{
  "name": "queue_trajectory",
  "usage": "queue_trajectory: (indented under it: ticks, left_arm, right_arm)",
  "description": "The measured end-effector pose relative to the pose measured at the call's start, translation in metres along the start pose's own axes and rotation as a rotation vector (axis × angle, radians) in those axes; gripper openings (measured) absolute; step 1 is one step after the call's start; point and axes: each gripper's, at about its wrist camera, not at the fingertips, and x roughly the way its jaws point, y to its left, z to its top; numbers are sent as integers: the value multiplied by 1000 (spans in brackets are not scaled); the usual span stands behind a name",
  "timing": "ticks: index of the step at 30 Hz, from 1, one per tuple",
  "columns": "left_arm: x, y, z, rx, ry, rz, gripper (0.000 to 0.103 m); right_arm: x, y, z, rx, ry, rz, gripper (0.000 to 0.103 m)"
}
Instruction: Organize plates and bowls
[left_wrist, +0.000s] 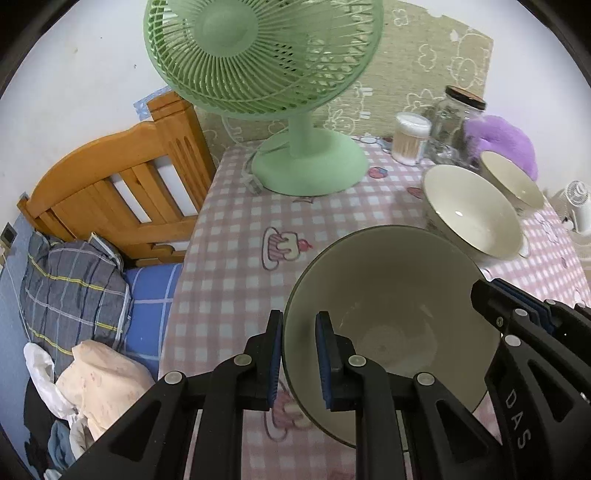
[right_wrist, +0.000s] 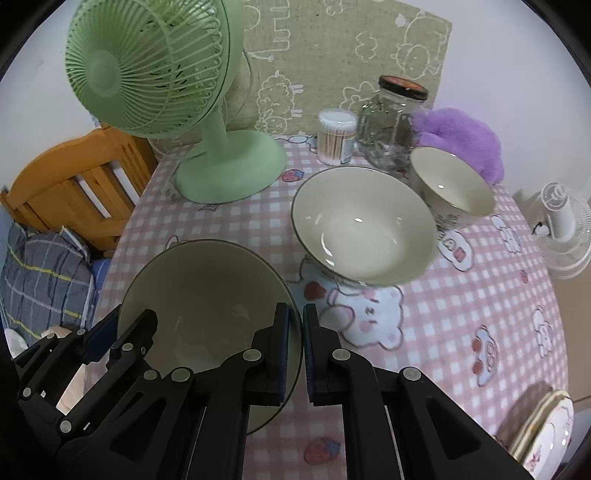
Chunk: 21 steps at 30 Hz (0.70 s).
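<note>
Nearest, the left gripper (left_wrist: 299, 360) and right gripper (right_wrist: 295, 354) each pinch opposite rims of a grey bowl (right_wrist: 207, 295) above the checked tablecloth (right_wrist: 461, 295). Beyond sit a large cream bowl (right_wrist: 364, 225), then a smaller bowl (right_wrist: 452, 186) beside a glass jar (right_wrist: 391, 129).
</note>
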Motion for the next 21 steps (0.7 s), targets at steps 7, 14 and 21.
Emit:
queue_trajectory:
  ticks: [7,14,21]
  left_arm:
    - [-26,-15,-27,-4,22,-1,15]
    - [-59,-44,-57,-5,22,12,15]
    - [-84,-76,-88,-18,51,23,15]
  right_arm:
    - [-29,-15,-28,-7,15,10,11]
    - [-61,-42,-62,-14,20,23,11]
    - [-88,-77,-97,-36,36,37,11]
